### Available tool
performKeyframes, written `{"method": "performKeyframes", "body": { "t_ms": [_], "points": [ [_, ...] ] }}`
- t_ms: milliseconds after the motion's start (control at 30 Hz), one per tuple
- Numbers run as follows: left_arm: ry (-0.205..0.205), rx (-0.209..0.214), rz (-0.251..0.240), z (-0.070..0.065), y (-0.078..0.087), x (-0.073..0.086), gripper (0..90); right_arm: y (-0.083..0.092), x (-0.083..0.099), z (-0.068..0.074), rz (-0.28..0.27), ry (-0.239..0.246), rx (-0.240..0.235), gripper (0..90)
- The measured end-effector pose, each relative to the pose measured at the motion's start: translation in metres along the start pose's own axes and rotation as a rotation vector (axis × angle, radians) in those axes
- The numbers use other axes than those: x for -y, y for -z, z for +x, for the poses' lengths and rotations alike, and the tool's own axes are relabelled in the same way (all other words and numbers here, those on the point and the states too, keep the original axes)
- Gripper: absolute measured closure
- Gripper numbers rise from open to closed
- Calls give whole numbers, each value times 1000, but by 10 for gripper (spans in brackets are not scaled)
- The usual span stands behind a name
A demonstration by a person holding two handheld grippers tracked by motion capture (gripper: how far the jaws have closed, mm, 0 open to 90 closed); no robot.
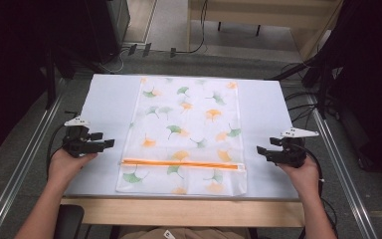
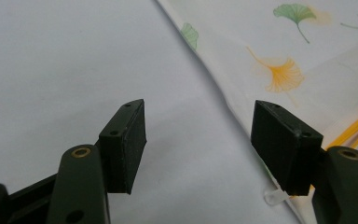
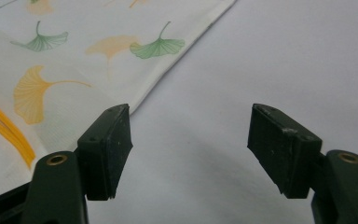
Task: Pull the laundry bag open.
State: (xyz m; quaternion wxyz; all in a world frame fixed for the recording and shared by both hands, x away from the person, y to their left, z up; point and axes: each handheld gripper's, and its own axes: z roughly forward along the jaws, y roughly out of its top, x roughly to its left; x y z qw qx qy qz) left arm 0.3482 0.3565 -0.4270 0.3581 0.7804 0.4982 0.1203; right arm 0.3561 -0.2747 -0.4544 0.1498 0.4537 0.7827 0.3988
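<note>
A flat white mesh bag point(image 1: 189, 129) printed with green and orange ginkgo leaves lies along the middle of the table. An orange zipper point(image 1: 181, 163) crosses it near the front end and looks closed. My left gripper point(image 1: 110, 143) hovers just left of the bag at zipper height, open and empty. In the left gripper view the bag's edge point(image 2: 223, 84) and a white zipper pull point(image 2: 276, 197) sit by the right jaw. My right gripper point(image 1: 259, 151) hovers right of the bag, open and empty. The right gripper view has the bag point(image 3: 74, 70) at its left.
The table carries a pale lavender mat point(image 1: 109, 104) with a bare wooden strip point(image 1: 179, 211) at the front. Metal rails point(image 1: 27, 154) run along both sides. Cables point(image 1: 303, 97) and dark equipment stand beyond the table's far corners.
</note>
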Motion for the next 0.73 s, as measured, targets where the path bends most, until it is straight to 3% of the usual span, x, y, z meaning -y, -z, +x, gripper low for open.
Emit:
{"method": "performKeyframes", "body": {
  "t_ms": [267, 733],
  "points": [
    [25, 0, 3, 6, 3, 7, 347, -2, 0, -1, 0, -4, 10, 307],
    [28, -24, 4, 8, 3, 9, 298, -6, -1, 3, -15, -1, -7, 264]
  ]
}}
